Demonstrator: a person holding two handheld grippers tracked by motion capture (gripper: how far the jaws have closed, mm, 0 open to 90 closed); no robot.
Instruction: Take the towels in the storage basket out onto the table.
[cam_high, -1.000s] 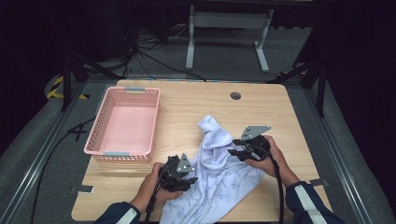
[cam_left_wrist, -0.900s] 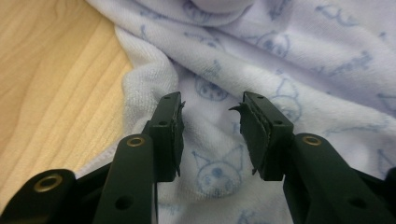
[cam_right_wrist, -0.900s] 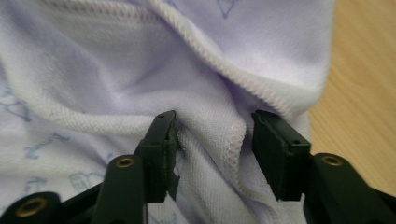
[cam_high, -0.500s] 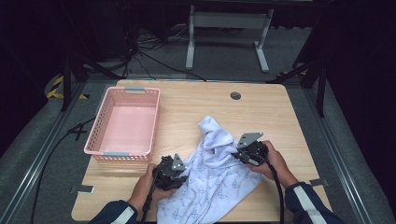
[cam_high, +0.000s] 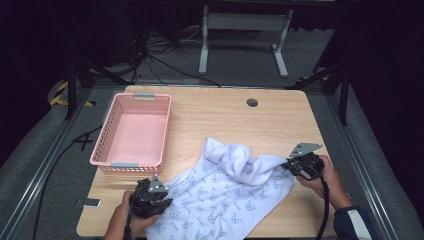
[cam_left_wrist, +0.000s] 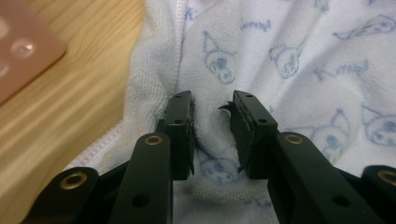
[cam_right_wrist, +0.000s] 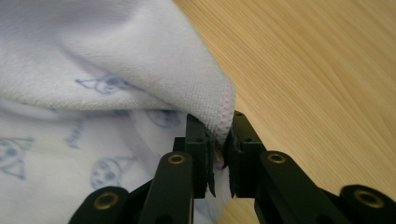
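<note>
Two claws work one towel in the high view. The towel, white with a small blue cartoon print, lies spread on the wooden surface between them, rumpled into a raised fold near its middle. The left claw sits at the towel's near-left edge; the right claw sits at its far-right corner. A pink basket stands beyond the left claw, close to it but apart from the cloth, and it looks empty. Nothing lies between the claws except the cloth itself.

From the left gripper view, the left claw stands open, jaws apart, with terry cloth bulging up between them; the stitched hem runs just to its left and a corner of the basket shows farther left.

From the right gripper view, the right claw is pinched shut on the towel's folded, stitched corner, bare wood beyond.

Judging by its drape, the towel is light, soft and limp, so it will sag and bunch; the hemmed edges and corners look the firmest places to hold.
</note>
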